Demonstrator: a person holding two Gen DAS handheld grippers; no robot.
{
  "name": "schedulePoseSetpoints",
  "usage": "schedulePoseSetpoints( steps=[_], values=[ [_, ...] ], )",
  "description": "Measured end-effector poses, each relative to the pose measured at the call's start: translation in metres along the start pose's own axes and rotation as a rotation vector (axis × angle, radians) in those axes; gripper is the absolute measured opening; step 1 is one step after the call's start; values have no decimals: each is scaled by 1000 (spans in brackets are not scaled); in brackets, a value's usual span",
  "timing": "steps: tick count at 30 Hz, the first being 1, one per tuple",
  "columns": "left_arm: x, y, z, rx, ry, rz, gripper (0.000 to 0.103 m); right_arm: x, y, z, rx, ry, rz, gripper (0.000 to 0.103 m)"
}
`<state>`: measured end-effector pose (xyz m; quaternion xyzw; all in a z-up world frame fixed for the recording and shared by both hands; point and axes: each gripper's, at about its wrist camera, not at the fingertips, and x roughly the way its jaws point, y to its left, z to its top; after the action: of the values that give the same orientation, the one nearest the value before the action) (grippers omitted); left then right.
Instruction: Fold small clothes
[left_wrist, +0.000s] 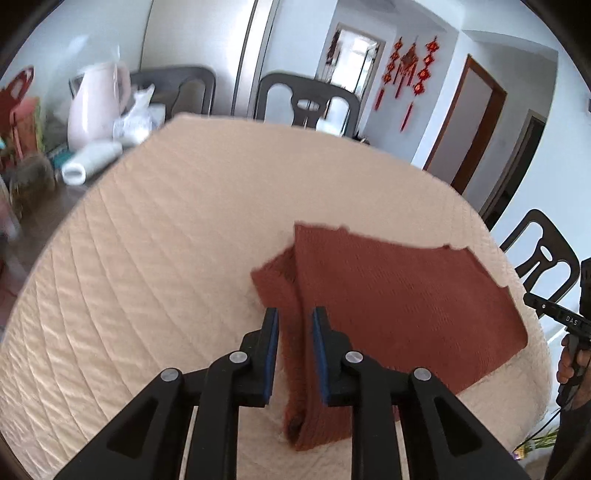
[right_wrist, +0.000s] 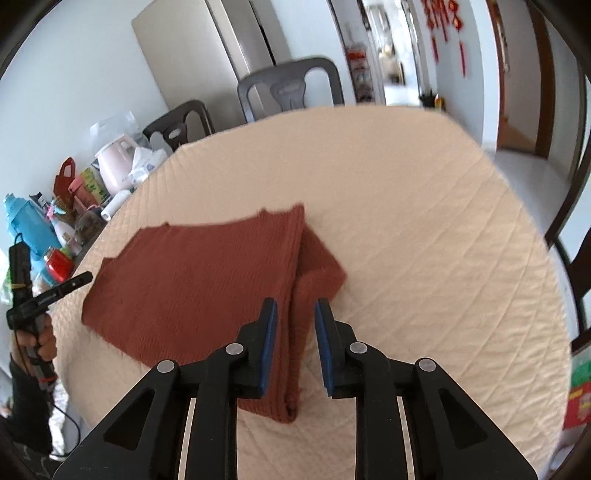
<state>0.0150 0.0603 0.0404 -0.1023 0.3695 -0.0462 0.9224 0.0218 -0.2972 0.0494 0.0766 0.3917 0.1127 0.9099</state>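
**Rust-red knit garment folded on a quilted desk, both hand-held grippers above it**

The left wrist view shows the left hand-held gripper (left_wrist: 294, 314) with its blue-padded jaws parted over the garment's left folded edge, the pads clear of the cloth. Only this view shows the red knot ornaments (left_wrist: 408, 77) on the far wall, a brown door (left_wrist: 469, 122) and the pink jug (left_wrist: 98, 105) up close. At its right margin the other tool appears, gripped by a hand (left_wrist: 570, 360).

The right wrist view shows the right hand-held gripper (right_wrist: 295, 314), jaws likewise parted over the garment's right edge, pressing nothing. Only here appear a blue bottle (right_wrist: 27, 225), a red can (right_wrist: 59, 264) and a tall pale refrigerator (right_wrist: 207, 51).

One rust-red knit garment (left_wrist: 399, 295) lies flat near the middle of the desk (left_wrist: 166, 240), which is covered by a cream quilted cloth. The clutter stands at the desk's left side. Three dark plastic chairs are visible in the left view, two in the right.
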Motion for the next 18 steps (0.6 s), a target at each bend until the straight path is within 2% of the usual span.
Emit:
schedulePoseSetpoints(
  steps=[2,5,7,9,15,18],
  values=[
    [3,-10,8,16,-12,-30,22,7,9,5,-22,-9,23,22],
    [26,-27,15,53,15,-53,22,35,18,8,-52,33,11,22],
    [49,-30,15,59,57,-36,22,57,18,9,-60,64,0,22],
    [67,-27,12,58,93,0,22,65,15,9,-66,60,-17,21],
    [58,-28,15,66,74,11,22,61,16,17,-65,59,-51,20],
    [44,-37,8,76,55,-20,22,46,28,9,-97,44,-31,20]
  ],
)
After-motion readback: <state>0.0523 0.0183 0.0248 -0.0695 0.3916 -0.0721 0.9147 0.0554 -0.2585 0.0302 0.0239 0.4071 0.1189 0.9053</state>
